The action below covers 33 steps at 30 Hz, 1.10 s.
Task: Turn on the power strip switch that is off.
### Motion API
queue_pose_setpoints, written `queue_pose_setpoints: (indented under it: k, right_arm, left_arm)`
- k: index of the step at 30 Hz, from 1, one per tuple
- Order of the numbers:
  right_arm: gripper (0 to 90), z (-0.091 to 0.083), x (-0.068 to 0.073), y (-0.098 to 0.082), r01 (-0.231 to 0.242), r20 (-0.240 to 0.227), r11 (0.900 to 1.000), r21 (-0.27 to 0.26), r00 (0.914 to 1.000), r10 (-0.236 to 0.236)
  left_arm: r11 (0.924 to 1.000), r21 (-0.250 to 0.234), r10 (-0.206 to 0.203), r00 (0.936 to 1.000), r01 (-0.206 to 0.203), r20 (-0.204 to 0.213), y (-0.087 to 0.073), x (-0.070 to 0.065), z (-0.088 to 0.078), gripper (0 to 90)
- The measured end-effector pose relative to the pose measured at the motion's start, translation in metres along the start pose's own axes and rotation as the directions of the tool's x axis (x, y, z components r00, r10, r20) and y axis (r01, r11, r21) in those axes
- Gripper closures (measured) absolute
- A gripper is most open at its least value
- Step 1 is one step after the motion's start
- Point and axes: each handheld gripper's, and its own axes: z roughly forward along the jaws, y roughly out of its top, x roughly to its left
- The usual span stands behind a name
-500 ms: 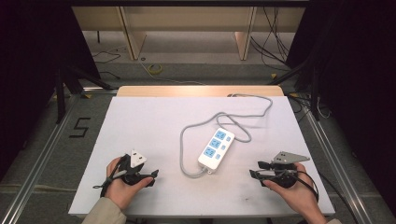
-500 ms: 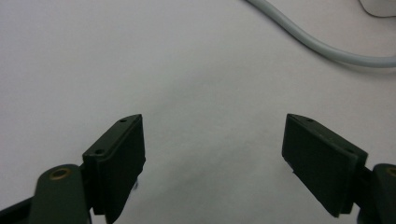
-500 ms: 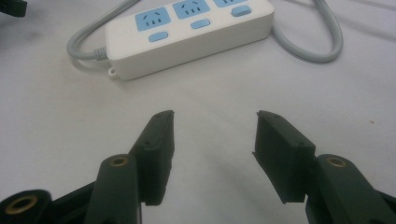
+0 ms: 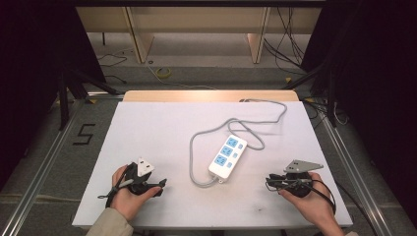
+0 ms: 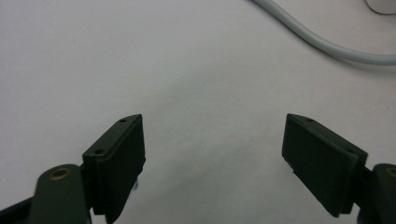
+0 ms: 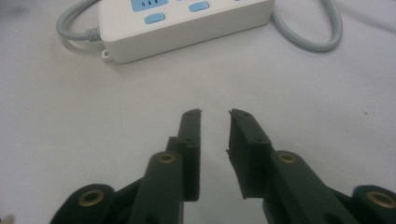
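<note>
With the power strip (image 4: 226,157) untouched between the left gripper (image 5: 212,154) — jaws wide apart, empty — and the right gripper (image 6: 215,122) — jaws narrowly parted, empty — an approach seems pending, and a reach toward the strip is called for.

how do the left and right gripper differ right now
The left gripper has its fingers spread wide; the right gripper has them nearly together, a narrow gap left. The left carries a white top piece, the right a grey three-cornered plate. Both hold nothing and sit at the near table edge, flanking the power strip.
</note>
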Motion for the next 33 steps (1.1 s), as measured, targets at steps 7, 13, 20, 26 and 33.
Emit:
queue_pose_setpoints:
  k: [7,13,20,26,33]
  right_arm:
    - [90.0,-0.001,-0.001,0.002,0.01,-0.003,0.998,0.054,0.9999,-0.01]
    - [90.0,-0.002,-0.002,0.006,0.005,0.006,0.998,0.06,1.0,-0.006]
    - [90.0,-0.001,-0.001,0.01,0.01,0.006,0.998,0.068,0.9999,-0.011]
    - [90.0,-0.001,0.001,0.014,0.016,0.003,0.997,0.072,0.9999,-0.017]
    - [90.0,-0.001,0.001,0.019,0.025,0.006,0.996,0.084,0.9997,-0.026]
  left_arm:
    - [0.9999,-0.013,0.005,1.0,-0.005,-0.001,0.001,-0.001,-0.001,21.5]
    - [0.9999,-0.013,0.006,1.0,-0.006,-0.004,0.001,0.0,-0.001,21.6]
    - [0.9999,-0.013,0.007,0.9999,-0.007,-0.007,0.001,0.0,-0.002,21.9]
    - [0.9999,-0.013,0.006,0.9999,-0.006,-0.009,0.001,0.0,-0.002,22.0]
    - [0.9999,-0.016,0.001,1.0,-0.001,-0.01,0.001,0.0,-0.002,22.2]
